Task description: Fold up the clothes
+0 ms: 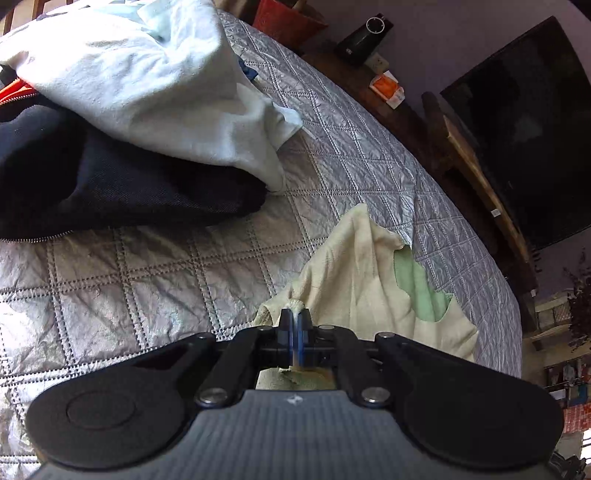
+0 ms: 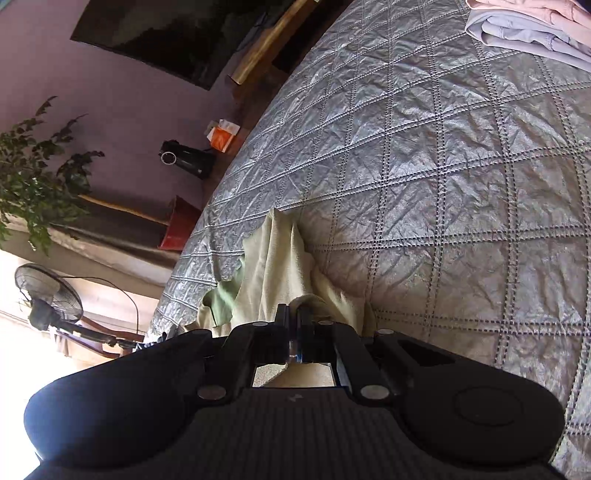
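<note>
**A:** What is in front of you, biggest thing first?

**B:** You are over a bed covered in a silver-grey quilted bedspread (image 2: 424,177), crinkled and stitched in diamonds. At its far side, in the left view, lies a heap of unfolded laundry: a pale blue-white soft cotton garment (image 1: 122,85) draped over a dark navy zippered garment (image 1: 110,184). In the right view's top corner sits a small stack of folded lilac and pink clothes (image 2: 528,33).

**A:** And the piece you are working on?

**B:** A cream-yellow soft knit garment with a mint-green inner face (image 1: 369,280) hangs between your two tools, its loose end trailing onto the bedspread near the bed's edge.

**A:** How do the jaws stand?

**B:** Your left gripper (image 1: 294,317) has its jaws pressed together on a bunched fold of the cream fabric. Your right gripper (image 2: 293,314) pinches another bunched edge of the same garment.

**A:** How will it handle?

**B:** I judge it light, limp and not fragile; it sags and creases wherever it is unsupported. It should not slip from a firm pinch. Take hold at hems or corners, well apart, so that the cloth spreads flat rather than ropes up.
</note>
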Demonstrator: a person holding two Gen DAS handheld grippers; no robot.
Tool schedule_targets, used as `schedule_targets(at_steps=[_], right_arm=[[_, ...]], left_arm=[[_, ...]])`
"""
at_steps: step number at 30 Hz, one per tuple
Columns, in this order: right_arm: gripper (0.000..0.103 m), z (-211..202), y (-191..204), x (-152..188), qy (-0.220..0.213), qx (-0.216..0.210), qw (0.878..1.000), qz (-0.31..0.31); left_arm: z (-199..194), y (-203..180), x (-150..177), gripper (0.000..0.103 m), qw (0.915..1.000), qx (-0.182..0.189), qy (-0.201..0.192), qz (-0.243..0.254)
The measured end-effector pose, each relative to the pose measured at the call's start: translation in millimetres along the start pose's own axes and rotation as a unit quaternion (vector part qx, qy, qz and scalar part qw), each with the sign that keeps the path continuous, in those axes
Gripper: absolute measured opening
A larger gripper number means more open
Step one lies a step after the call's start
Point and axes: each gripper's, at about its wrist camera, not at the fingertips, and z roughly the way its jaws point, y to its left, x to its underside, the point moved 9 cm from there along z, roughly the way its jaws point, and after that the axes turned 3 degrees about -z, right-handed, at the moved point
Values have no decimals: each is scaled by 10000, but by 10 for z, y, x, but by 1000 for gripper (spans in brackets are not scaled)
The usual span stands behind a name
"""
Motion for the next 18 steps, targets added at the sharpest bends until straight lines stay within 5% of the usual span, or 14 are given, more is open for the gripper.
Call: schedule_targets(at_steps=[5,12,16,17,18], right_arm=[[6,190,-93,13,-33,255,9989,-391],[20,-92,-31,-50,-954,547,9898,-911],[21,-179,460,77,-1110,753,9500,-2819],[28,-167,635,170,-1052,660,9327,-3387],[35,-102,683,260,-835,627,9282,-3571]], left_arm=[[162,20,-75,4,9995,222,-201,-133],[-222,63,-258,8,9904,216,-1365,-77],[-252,-63,-52,10,9894,224,-1372,430],[-224,-131,2,10,9893,201,-1284,663],[-197,-198,55,10,9886,179,-1196,897]])
